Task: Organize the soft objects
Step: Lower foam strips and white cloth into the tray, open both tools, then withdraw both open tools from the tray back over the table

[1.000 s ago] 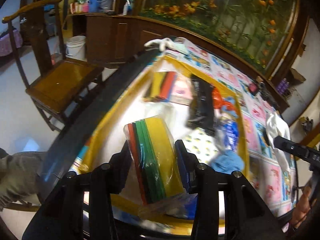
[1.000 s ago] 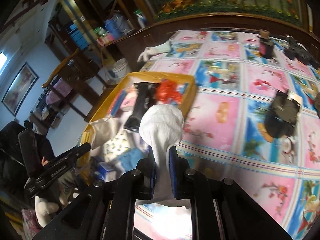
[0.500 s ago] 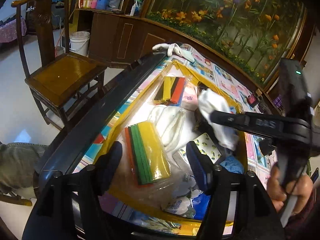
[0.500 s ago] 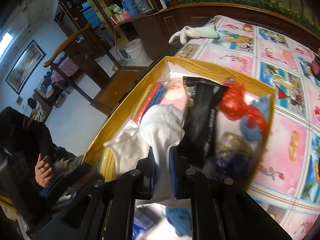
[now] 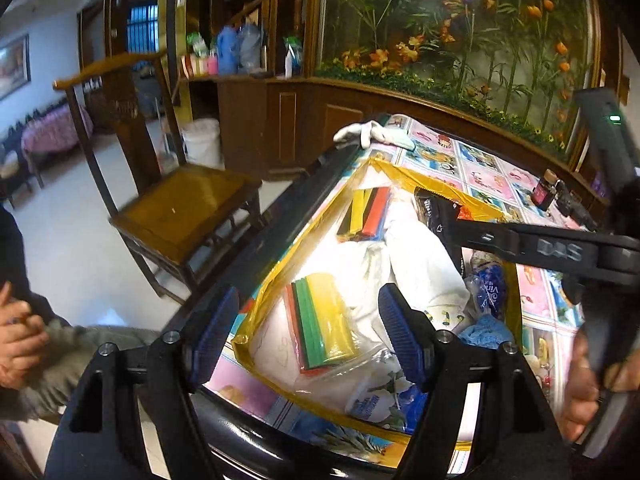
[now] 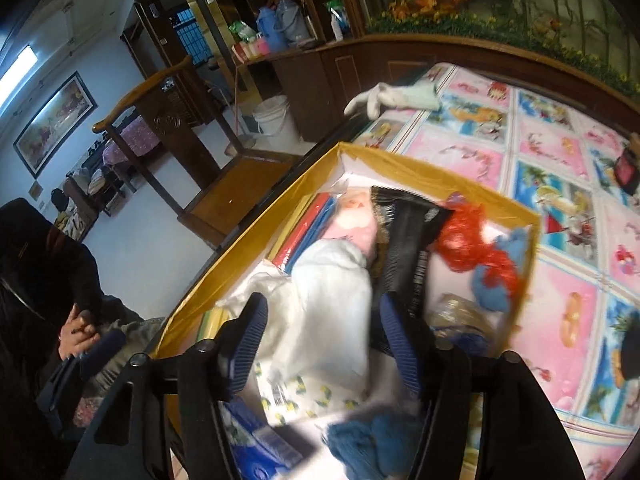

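A yellow-rimmed box (image 5: 280,276) on the table holds several soft items. My left gripper (image 5: 306,332) hangs open just above a clear bag of yellow, green and red sheets (image 5: 320,320), which lies loose in the box. My right gripper (image 6: 324,340) is over the box with its jaws opening. A white cloth (image 6: 332,300) lies between the pads, resting on the pile and no longer pinched. In the left wrist view the same white cloth (image 5: 416,260) shows under the right gripper's finger (image 5: 520,240). A white glove (image 6: 396,96) lies at the table's far corner.
Also in the box are a black packet (image 6: 408,240), a red plastic bag (image 6: 472,248), blue cloths (image 6: 496,280) and a second pack of coloured sheets (image 5: 368,212). A wooden chair (image 5: 180,208) stands left of the table. A seated person (image 6: 76,332) is at the near left. A small dark bottle (image 5: 544,192) stands on the patterned tablecloth.
My left gripper let go of the coloured sheets, opened and drew back upward. My right gripper carried the white cloth from over the tablecloth to over the box and has opened.
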Available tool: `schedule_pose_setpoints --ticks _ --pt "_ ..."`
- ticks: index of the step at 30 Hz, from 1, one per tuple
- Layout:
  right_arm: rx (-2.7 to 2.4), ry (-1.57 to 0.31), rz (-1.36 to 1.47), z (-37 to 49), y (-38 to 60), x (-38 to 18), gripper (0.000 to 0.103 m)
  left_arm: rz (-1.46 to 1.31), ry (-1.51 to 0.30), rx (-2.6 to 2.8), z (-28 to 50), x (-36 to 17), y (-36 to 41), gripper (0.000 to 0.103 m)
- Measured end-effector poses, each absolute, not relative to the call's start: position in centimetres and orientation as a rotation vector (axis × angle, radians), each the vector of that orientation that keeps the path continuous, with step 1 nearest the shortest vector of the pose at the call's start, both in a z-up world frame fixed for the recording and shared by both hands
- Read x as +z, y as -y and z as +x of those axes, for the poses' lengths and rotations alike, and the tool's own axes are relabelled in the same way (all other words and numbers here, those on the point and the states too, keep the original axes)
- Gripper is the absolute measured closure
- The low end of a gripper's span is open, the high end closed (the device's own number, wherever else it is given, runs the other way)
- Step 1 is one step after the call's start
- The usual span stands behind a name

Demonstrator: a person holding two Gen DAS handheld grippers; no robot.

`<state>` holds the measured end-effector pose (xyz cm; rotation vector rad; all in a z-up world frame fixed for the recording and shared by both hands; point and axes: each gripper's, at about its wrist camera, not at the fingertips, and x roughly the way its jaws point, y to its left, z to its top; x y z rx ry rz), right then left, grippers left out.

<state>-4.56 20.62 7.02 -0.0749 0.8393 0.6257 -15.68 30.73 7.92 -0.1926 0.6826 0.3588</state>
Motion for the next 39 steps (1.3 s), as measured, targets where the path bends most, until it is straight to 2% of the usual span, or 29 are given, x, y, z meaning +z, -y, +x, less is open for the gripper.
schedule_pose_setpoints --ticks 12,39 --pt "0.582 -0.706 -0.101 -13.4 -13.0 7.9 0.026 -0.074 -0.643 0.344 -16.9 10.0 -26.5 0.030" --pt "0.425 -0.752 0.092 -16.2 4.0 6.8 0.023 0.081 -0.715 0.182 -15.8 10.5 -16.0 0.030"
